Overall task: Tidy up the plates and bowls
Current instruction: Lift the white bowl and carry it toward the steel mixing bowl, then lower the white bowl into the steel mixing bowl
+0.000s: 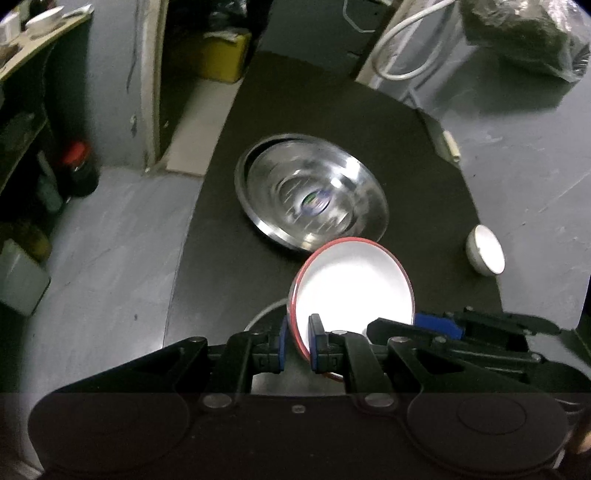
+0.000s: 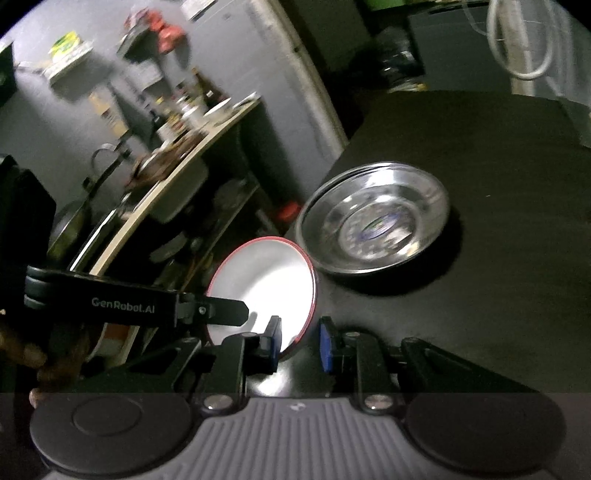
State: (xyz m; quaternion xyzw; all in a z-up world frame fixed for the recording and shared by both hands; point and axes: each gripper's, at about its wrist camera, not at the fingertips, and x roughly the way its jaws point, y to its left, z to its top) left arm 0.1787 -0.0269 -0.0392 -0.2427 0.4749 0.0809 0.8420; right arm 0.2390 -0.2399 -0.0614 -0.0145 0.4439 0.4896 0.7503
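A white bowl with a red rim [image 1: 354, 284] is held tilted above the black table [image 1: 295, 96]. My left gripper [image 1: 298, 345] is shut on its near rim, one blue pad on each side. In the right wrist view the same bowl [image 2: 266, 284] sits just left of my right gripper [image 2: 300, 341], whose pads straddle its lower rim with a gap on the right side. The left gripper's body [image 2: 129, 308] reaches in from the left. A stack of steel plates [image 1: 312, 194] lies on the table beyond the bowl and also shows in the right wrist view [image 2: 375, 218].
A small white bowl [image 1: 485, 249] rests at the table's right edge. A white cable [image 1: 402, 44] loops at the back right beside a wrapped dark bundle [image 1: 524, 33]. A cluttered shelf [image 2: 177, 147] and bottles stand to the left, off the table.
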